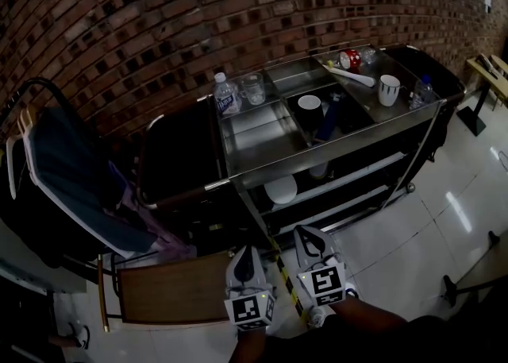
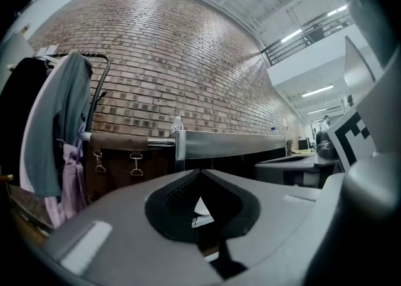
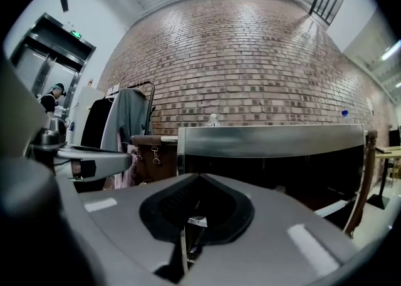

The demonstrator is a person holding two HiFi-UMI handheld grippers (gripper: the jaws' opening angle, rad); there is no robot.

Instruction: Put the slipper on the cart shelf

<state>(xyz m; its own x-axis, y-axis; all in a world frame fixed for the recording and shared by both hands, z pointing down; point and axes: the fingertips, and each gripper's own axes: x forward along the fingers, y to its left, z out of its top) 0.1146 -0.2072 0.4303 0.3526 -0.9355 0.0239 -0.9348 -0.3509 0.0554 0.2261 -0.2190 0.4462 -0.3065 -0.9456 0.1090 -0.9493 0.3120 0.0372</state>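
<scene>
The steel cart (image 1: 349, 137) stands against the brick wall, with lower shelves under its top tray. A white rounded object (image 1: 280, 189) lies on the middle shelf; I cannot tell if it is the slipper. No slipper shows plainly elsewhere. My left gripper (image 1: 244, 253) and right gripper (image 1: 306, 233) hang side by side low in the head view, in front of the cart and pointing at it. In the left gripper view the left gripper (image 2: 200, 176) is shut with nothing held. In the right gripper view the right gripper (image 3: 197, 181) is shut and empty too, facing the cart's steel rim (image 3: 269, 141).
On the cart top stand a water bottle (image 1: 225, 94), a glass (image 1: 253, 88), a black mug (image 1: 309, 105), a white mug (image 1: 389, 89) and a red can (image 1: 349, 58). A clothes rack with a blue garment (image 1: 67, 171) stands left. A brown board (image 1: 175, 296) lies near my left gripper.
</scene>
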